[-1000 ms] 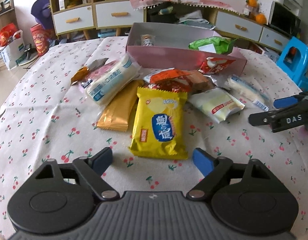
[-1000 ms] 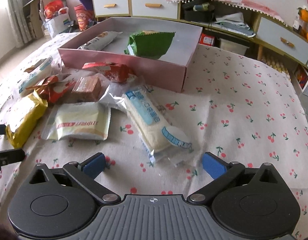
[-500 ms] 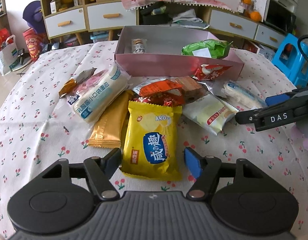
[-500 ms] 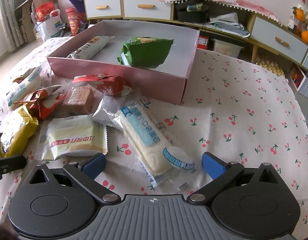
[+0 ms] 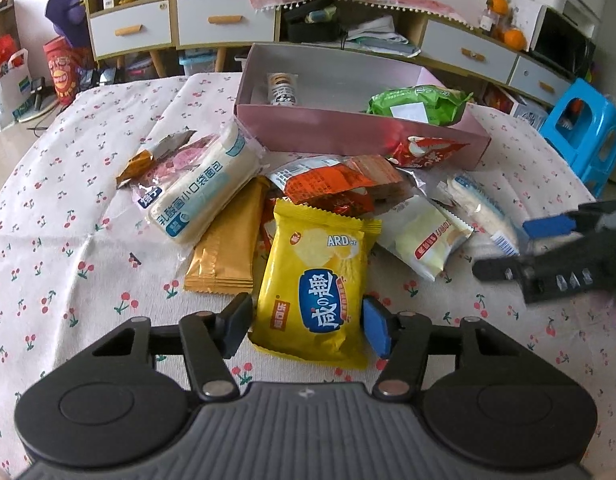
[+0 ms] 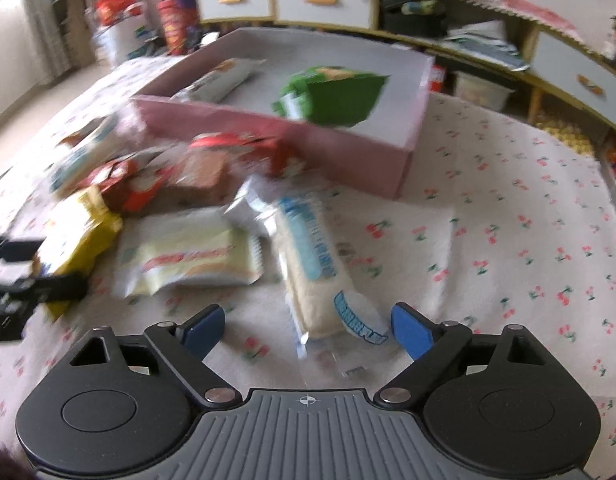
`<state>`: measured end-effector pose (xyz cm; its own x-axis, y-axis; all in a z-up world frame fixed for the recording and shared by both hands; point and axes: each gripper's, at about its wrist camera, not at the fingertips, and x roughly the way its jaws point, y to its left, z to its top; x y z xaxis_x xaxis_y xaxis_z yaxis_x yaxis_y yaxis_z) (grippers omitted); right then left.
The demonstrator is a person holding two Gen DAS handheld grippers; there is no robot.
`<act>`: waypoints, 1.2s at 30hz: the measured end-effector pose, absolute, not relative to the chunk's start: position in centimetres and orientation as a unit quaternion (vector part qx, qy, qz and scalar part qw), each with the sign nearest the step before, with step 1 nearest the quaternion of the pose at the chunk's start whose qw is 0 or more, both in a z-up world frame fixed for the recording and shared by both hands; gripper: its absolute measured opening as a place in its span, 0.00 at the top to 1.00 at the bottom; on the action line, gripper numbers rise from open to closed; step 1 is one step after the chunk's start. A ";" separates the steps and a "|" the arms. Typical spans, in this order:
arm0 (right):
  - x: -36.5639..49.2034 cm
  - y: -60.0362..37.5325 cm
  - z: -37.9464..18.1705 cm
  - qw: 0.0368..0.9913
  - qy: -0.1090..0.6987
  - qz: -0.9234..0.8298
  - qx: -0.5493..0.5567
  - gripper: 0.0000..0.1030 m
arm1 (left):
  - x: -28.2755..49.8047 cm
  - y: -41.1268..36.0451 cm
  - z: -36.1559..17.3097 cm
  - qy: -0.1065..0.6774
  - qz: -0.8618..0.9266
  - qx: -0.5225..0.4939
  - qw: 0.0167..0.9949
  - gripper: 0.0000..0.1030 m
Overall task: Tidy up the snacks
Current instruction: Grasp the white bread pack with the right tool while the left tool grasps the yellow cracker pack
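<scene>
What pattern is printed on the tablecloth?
Small red cherries with green leaves on white tablecloth, seen best in the left wrist view.

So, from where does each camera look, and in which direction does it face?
Left wrist: sits on the left gripper, looking forward over the yellow snack bag toward the pink box; the right gripper shows at right.
Right wrist: sits on the right gripper, facing the white bread pack and the box.
Shared: the yellow bag, pink box and green bag.
</scene>
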<state>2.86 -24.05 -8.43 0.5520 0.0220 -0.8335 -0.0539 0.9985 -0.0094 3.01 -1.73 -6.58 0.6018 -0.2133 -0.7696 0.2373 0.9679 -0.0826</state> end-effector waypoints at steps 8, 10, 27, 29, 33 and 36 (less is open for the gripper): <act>1.8 -24.5 -7.5 0.881 0.471 0.023 -0.033 0.11 | 3.3 -1.7 -6.5 0.438 -0.131 0.002 0.889 0.44; 2.2 -25.2 -7.6 0.884 0.466 0.012 -0.019 0.11 | 3.4 -1.8 -6.5 0.437 -0.131 0.002 0.890 0.44; 3.9 -23.8 -7.7 0.887 0.462 0.006 0.004 0.66 | 4.4 -1.8 -6.4 0.435 -0.146 0.014 0.888 0.51; 4.0 -24.1 -7.6 0.884 0.468 -0.002 0.018 0.67 | 4.6 -1.7 -6.2 0.441 -0.147 0.010 0.885 0.52; 3.8 -24.5 -7.0 0.877 0.477 -0.018 0.053 0.67 | 4.7 -1.3 -5.9 0.458 -0.153 -0.015 0.876 0.53; 3.5 -24.6 -6.4 0.872 0.482 -0.020 0.086 0.67 | 4.6 -1.1 -5.5 0.465 -0.158 -0.024 0.871 0.53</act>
